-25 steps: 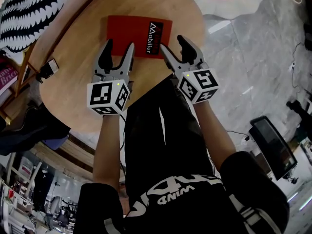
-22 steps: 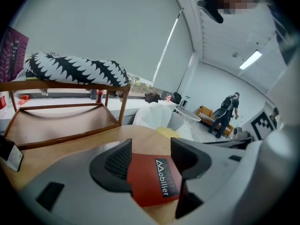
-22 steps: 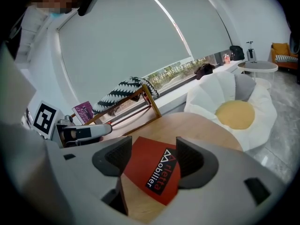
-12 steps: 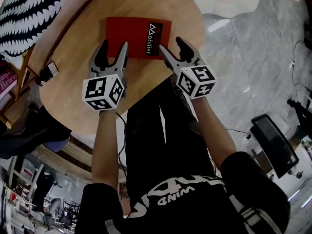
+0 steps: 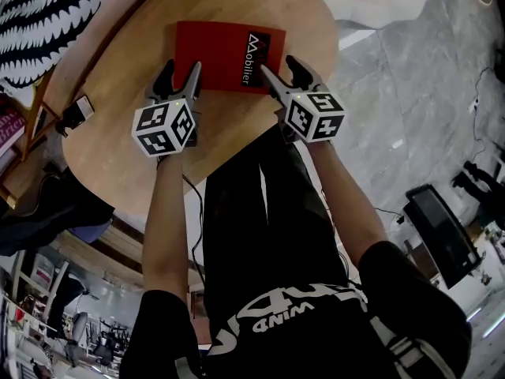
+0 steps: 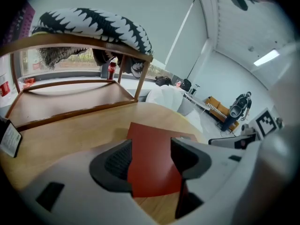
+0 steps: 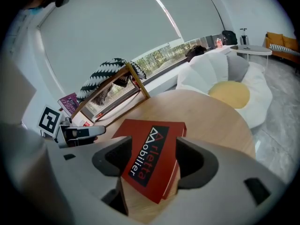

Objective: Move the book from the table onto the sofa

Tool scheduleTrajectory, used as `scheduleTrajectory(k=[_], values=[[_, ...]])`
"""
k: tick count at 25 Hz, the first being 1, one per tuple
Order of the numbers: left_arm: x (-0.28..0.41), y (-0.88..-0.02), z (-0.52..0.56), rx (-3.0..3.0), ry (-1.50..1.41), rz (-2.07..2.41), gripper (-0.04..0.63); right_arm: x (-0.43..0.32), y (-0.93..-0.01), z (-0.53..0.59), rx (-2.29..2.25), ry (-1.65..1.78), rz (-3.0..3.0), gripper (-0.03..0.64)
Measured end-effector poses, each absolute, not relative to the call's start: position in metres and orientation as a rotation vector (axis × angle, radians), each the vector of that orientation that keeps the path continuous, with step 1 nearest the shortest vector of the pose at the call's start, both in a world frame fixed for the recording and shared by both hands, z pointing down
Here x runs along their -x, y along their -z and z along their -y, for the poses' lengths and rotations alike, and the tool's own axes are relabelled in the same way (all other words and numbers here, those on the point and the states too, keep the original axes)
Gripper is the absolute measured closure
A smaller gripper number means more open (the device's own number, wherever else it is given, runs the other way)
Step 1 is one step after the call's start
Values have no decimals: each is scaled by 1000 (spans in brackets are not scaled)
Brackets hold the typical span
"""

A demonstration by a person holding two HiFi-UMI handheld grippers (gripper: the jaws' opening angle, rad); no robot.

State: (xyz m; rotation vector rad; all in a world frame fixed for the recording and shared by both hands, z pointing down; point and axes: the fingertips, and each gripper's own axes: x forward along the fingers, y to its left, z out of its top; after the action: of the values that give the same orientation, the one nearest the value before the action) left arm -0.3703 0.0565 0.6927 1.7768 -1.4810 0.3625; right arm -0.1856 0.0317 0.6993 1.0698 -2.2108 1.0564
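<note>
Book (image 5: 225,46) flat on table (image 5: 110,125). Near edge sits ahead of the left hand-held gripper (image 5: 181,73) and right hand-held gripper (image 5: 280,68); both jaws spread.

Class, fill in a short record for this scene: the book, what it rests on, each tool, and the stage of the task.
book: red book, black label on the cover, closed and lying flat
surface: wooden table
left tool: jaws apart, at the book's near edge, gripping nothing
right tool: jaws apart, at the book's labelled end, gripping nothing
stage: book not yet lifted from the table
</note>
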Motion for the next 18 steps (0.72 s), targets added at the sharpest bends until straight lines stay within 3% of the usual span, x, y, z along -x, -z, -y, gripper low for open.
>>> scheduleTrajectory(k=[18], values=[[386, -754, -55, -1649, -386, 1368, 350, 181, -754, -38, -1056, -1232, 2054, 347]])
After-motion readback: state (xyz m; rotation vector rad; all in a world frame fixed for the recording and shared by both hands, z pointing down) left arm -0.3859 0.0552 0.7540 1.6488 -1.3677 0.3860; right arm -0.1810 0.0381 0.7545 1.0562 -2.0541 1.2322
